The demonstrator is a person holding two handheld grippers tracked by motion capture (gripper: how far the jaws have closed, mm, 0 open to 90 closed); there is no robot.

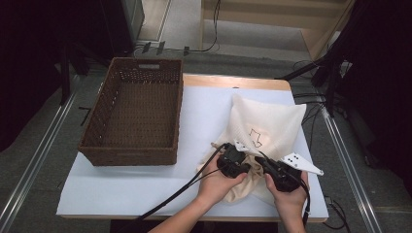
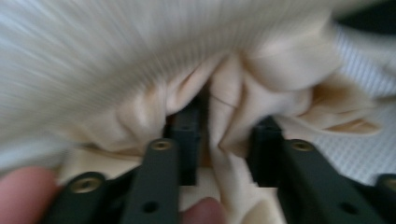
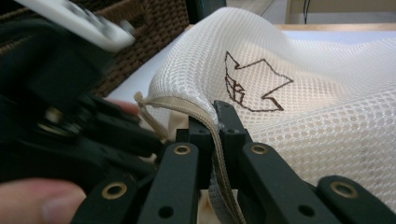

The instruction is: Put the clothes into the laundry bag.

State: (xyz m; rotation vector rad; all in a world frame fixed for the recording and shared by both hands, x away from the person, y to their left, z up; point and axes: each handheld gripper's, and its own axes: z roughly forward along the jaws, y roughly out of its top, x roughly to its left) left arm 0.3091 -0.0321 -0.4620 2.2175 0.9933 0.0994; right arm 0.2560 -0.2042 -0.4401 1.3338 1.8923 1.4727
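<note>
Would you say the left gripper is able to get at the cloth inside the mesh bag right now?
Probably yes: the left gripper already has the cloth between its jaws, and the right gripper holds the mesh bag edge aside.

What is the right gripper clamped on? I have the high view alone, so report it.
Observer: The right gripper is shut on the zipper edge of the mesh bag.
Operator: Now report the left one.
Observer: The left gripper has a fold of cream cloth between its parted jaws. The blur hides whether they pinch it.
</note>
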